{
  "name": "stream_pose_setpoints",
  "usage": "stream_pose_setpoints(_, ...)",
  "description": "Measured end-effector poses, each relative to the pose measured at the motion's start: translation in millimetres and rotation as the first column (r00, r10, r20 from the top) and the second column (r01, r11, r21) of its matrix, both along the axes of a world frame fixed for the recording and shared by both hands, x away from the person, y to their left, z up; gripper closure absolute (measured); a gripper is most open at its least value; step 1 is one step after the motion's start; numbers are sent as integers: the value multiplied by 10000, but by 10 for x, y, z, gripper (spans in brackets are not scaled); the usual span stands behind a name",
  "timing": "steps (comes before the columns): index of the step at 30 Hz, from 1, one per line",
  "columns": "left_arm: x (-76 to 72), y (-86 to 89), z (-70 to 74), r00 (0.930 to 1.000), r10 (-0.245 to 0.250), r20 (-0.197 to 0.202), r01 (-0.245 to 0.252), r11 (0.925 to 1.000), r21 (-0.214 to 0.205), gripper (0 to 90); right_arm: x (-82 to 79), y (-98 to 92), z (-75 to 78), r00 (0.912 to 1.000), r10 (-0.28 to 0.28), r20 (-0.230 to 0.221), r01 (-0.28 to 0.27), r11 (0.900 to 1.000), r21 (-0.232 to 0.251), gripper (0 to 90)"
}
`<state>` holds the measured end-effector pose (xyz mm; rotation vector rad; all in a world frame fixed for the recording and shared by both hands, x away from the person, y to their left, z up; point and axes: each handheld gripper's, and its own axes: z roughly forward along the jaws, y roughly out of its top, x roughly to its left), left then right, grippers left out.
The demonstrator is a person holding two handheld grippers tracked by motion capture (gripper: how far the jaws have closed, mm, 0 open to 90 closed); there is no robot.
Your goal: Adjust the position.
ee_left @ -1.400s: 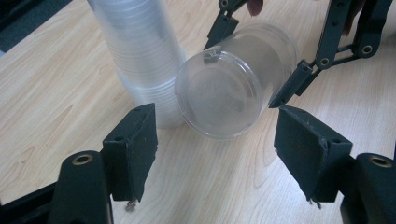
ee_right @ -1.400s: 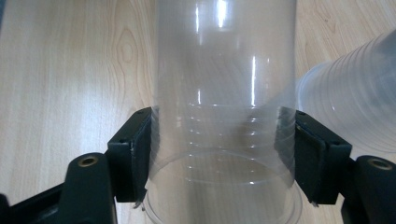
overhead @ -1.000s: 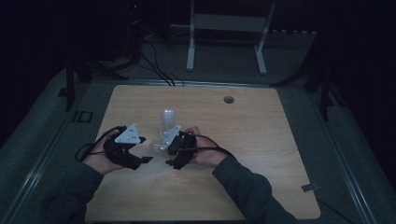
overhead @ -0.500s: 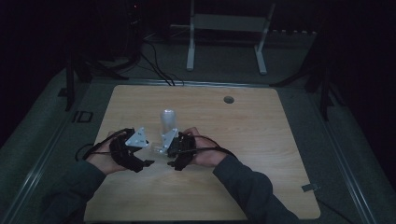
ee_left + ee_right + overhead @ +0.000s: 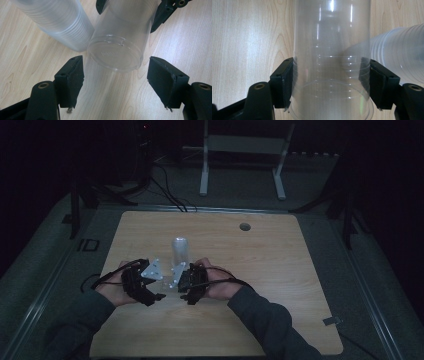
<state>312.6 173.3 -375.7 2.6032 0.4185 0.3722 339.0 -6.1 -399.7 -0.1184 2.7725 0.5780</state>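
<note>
One clear plastic cup (image 5: pixel 332 62), light and crushable, sat clamped in my right tongs (image 5: pixel 332 85) near its rim; left tongs (image 5: pixel 117 82) gaped apart.

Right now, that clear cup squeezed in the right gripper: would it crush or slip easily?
The clear cup looks thin-walled, so it probably flexes under the right gripper. Its glossy sides seem slippery. It is likely very light.
</note>
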Motion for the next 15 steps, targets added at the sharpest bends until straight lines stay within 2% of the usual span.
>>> stream_pose_setpoints(2, 8, -16, 0, 10000, -82, -38, 83, 9999, 113, 303, -16, 13, -10, 9999, 93, 139, -92, 9999, -118, 309)
stream_pose_setpoints(8, 34, -44, -24, 9998, -107, -145, 108, 9999, 37, 304, -33, 36, -27, 9991, 293, 313, -287, 9994, -202, 308)
stream_pose_setpoints(15, 68, -84, -40, 9993, -221, -317, 226, 9997, 134, 303, -54, 48, -41, 9979, 272, 581, -253, 9991, -333, 309)
